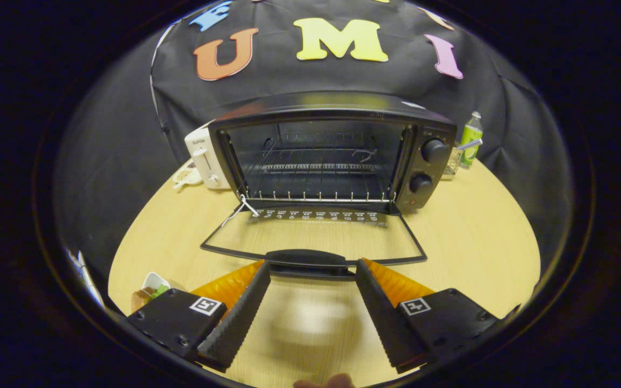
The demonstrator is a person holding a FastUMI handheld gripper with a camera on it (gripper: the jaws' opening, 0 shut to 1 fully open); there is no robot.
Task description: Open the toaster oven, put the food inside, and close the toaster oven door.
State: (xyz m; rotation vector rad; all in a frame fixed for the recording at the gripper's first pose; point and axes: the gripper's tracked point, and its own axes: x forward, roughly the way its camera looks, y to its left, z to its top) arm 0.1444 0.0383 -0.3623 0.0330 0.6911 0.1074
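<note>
A black toaster oven stands on the round wooden table with its glass door folded down flat toward me. The wire rack inside is bare. My gripper is open, its fingertips on either side of the door's black handle and just under it, with nothing pressed between them. A small white dish of food with brown and green pieces sits on the table to the left of my left finger, partly hidden by it.
A white pop-up toaster stands left of the oven, with a small plate in front of it. A green bottle and a mesh holder stand to the oven's right. Two knobs face me.
</note>
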